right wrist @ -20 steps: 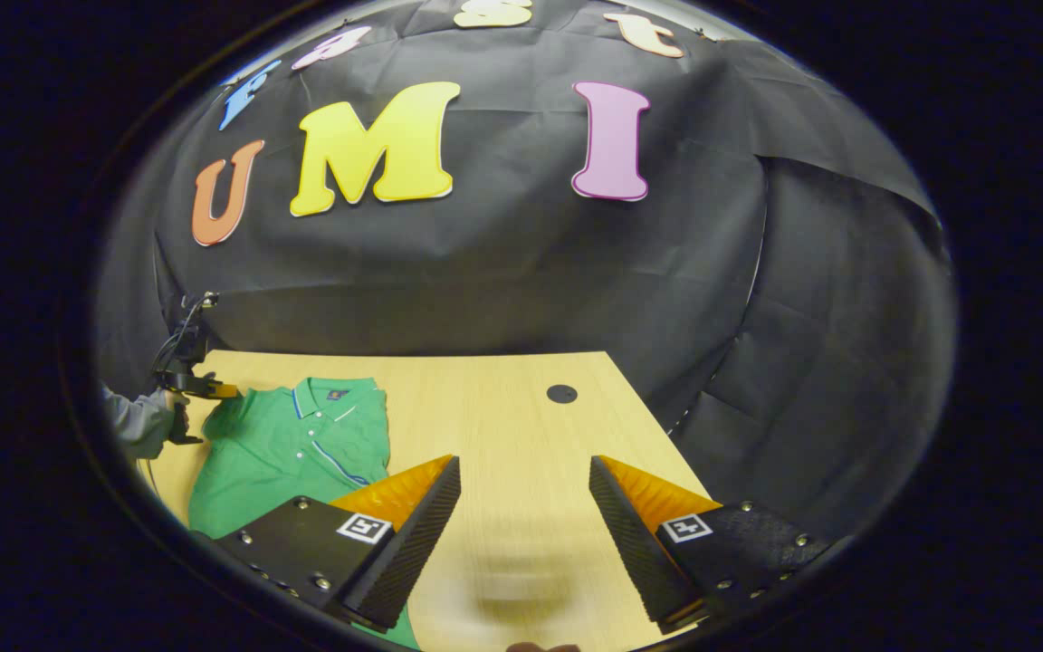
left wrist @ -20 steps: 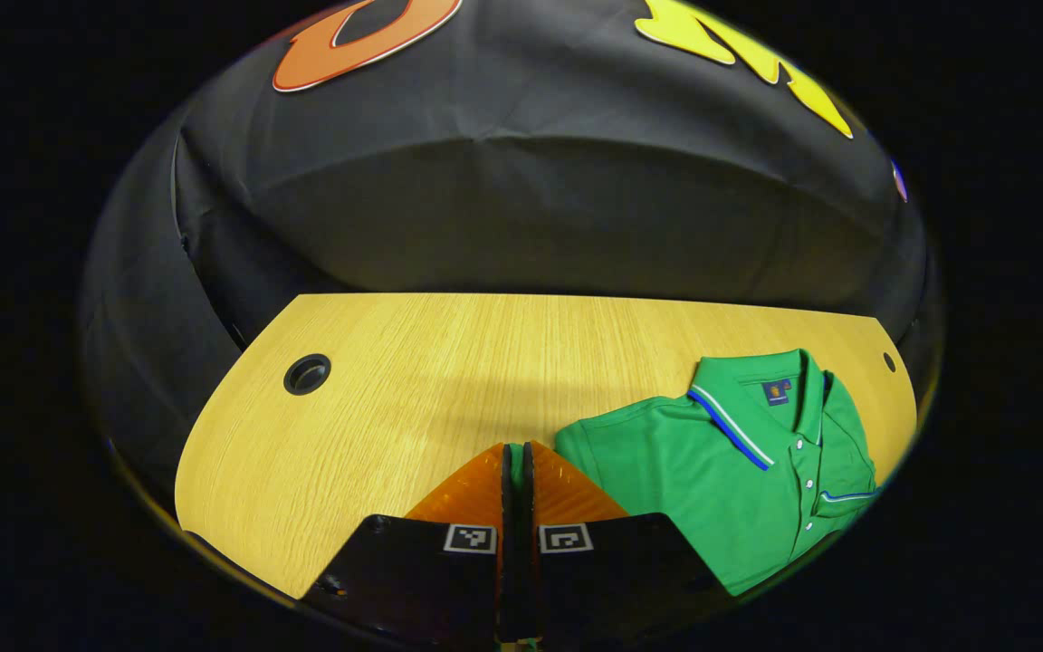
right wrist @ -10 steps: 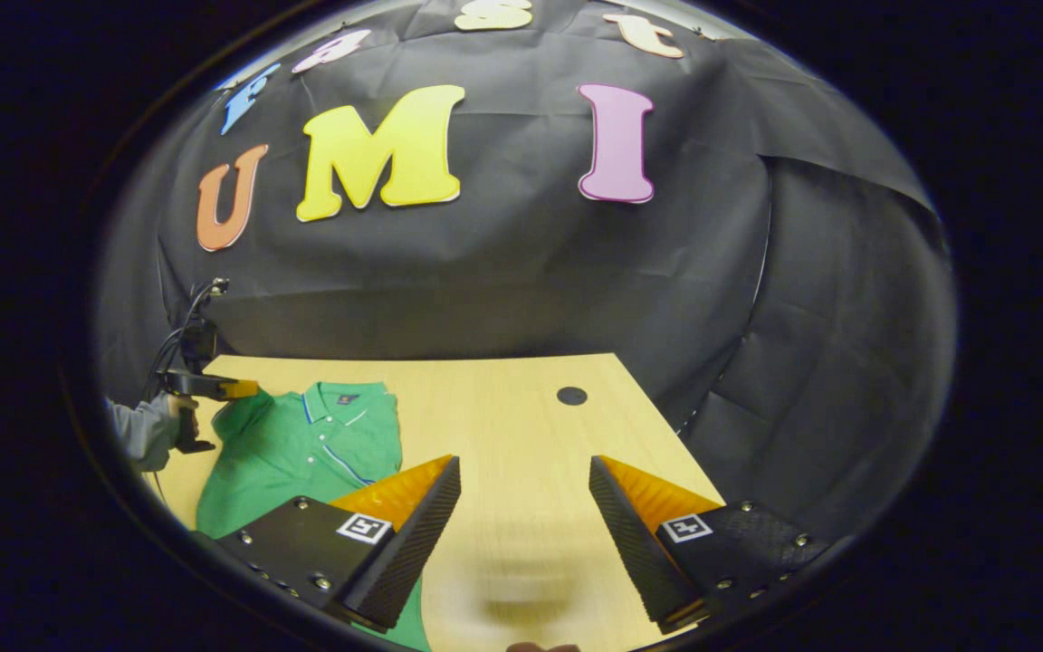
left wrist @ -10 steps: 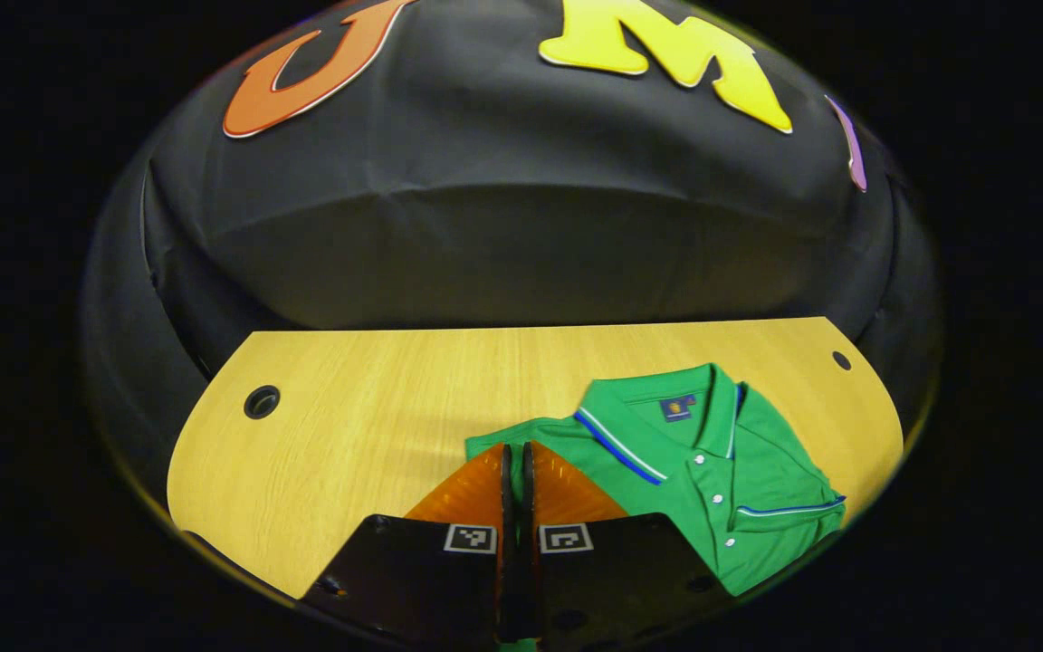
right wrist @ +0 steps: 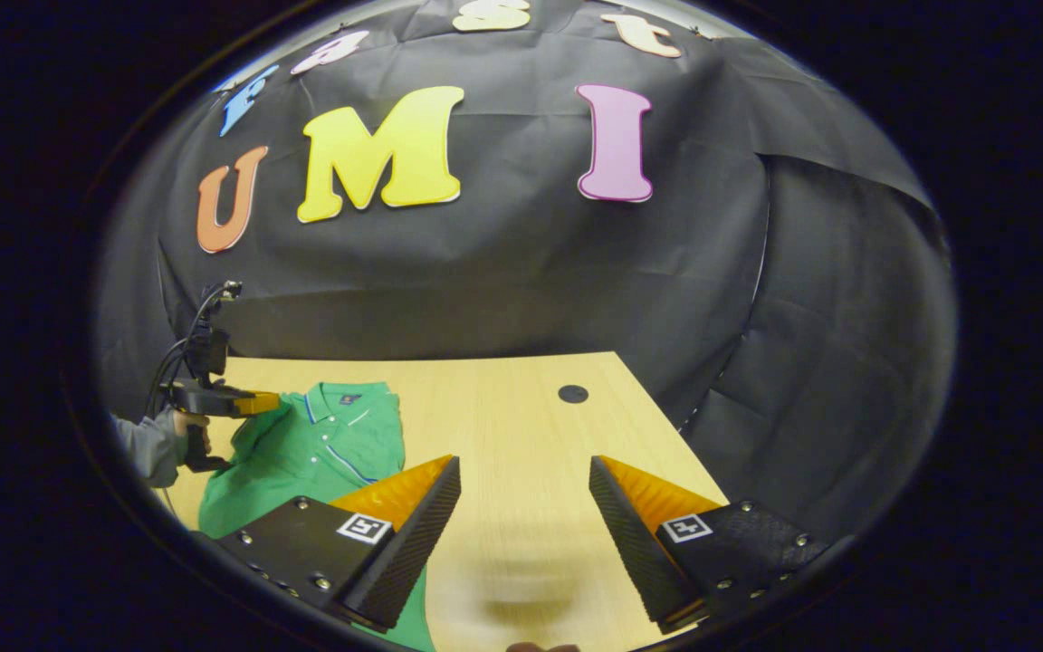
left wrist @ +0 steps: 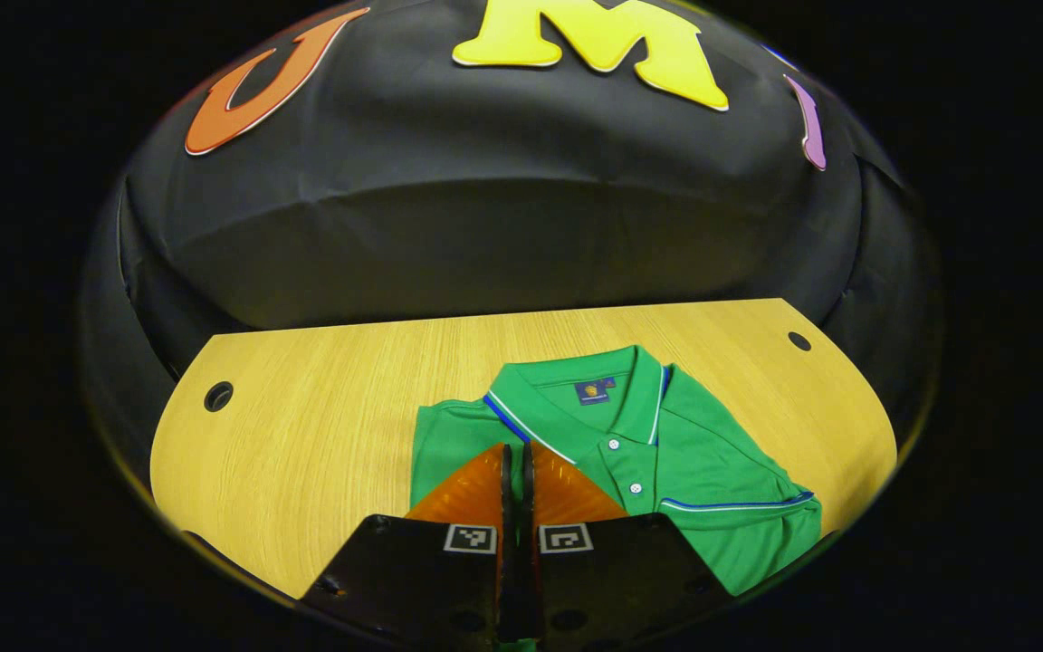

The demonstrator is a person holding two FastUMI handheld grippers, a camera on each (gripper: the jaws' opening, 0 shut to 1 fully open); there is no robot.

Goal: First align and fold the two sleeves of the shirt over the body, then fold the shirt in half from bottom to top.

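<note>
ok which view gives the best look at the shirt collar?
Left gripper view. The collar sits near centre, close, with its striped edge, neck tag and placket buttons readable. In the right gripper view the collar is small and far off at the left, beside the left gripper; its stripes are barely visible.
</note>
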